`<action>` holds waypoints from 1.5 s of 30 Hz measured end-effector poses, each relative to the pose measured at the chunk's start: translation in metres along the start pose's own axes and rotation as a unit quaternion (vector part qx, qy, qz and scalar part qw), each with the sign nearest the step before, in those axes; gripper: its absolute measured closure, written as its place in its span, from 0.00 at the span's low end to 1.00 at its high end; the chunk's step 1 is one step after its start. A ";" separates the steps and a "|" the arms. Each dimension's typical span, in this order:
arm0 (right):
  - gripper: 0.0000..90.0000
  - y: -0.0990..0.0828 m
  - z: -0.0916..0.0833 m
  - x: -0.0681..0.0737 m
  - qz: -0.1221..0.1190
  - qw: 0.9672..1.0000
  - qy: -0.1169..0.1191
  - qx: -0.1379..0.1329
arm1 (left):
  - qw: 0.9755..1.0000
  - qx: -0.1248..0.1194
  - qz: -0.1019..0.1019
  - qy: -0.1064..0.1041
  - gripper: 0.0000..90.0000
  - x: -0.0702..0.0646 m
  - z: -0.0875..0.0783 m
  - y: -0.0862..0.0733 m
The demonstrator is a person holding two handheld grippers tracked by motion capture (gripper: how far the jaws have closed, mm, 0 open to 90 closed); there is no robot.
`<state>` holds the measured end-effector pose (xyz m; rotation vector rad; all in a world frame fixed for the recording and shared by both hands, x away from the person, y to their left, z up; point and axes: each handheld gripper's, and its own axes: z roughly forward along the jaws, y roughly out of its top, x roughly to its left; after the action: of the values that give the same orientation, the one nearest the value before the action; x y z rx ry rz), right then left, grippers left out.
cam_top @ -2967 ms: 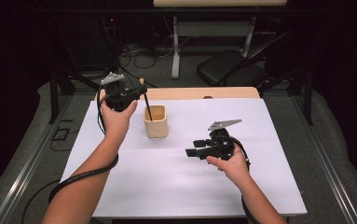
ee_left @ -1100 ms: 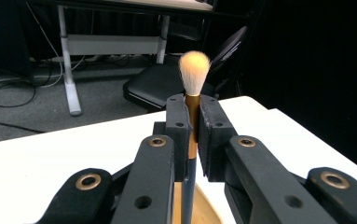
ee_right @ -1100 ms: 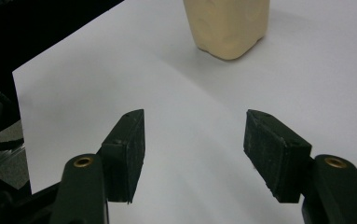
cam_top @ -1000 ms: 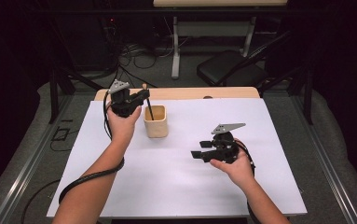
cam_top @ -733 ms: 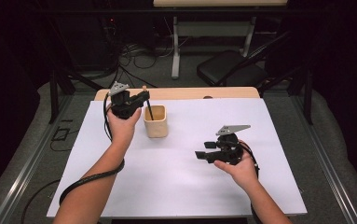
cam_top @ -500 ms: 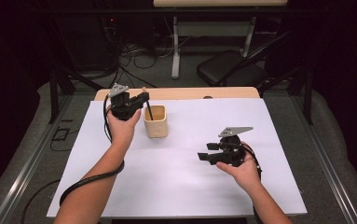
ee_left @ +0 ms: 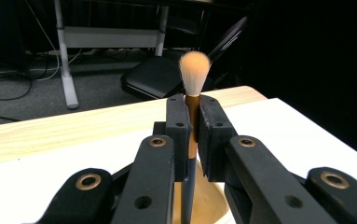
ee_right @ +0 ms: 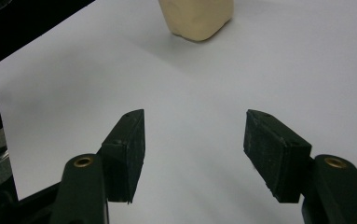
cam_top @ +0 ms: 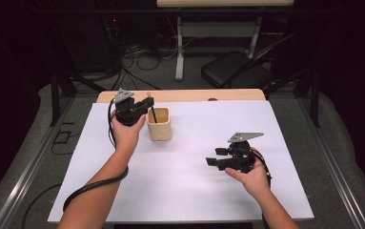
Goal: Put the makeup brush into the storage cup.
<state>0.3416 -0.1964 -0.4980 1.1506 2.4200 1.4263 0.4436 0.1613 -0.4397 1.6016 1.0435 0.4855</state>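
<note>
A makeup brush (ee_left: 194, 93) being pinched upright between the left gripper (ee_left: 192, 135) jaws at frame centre, orange bristles revealed in its own view, handle being lowered into the beige cup (cam_top: 159, 125) upper left in the high view, right gripper (ee_right: 192, 154) being held spread wide over the white table (cam_top: 189, 191), lower right.

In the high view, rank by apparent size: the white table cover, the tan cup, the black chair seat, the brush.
1. white table cover
2. black chair seat, though it sits farther back
3. tan cup
4. brush, partly hidden by the left tool and the cup
</note>
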 end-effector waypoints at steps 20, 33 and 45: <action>0.43 -0.008 -0.002 -0.005 0.011 1.000 -0.003 -0.010 | 1.000 0.010 0.007 0.004 0.93 0.000 0.005 -0.018; 0.43 -0.013 -0.002 -0.009 0.015 1.000 -0.006 -0.009 | 1.000 0.016 0.005 0.004 0.93 0.002 0.007 -0.030; 0.43 -0.014 -0.002 -0.009 0.016 1.000 -0.006 -0.009 | 1.000 0.020 0.008 0.005 0.93 0.002 0.009 -0.035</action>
<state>0.3390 -0.2076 -0.5098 1.1950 2.3869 1.4435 0.4390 0.1579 -0.4754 1.6448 1.0540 0.4866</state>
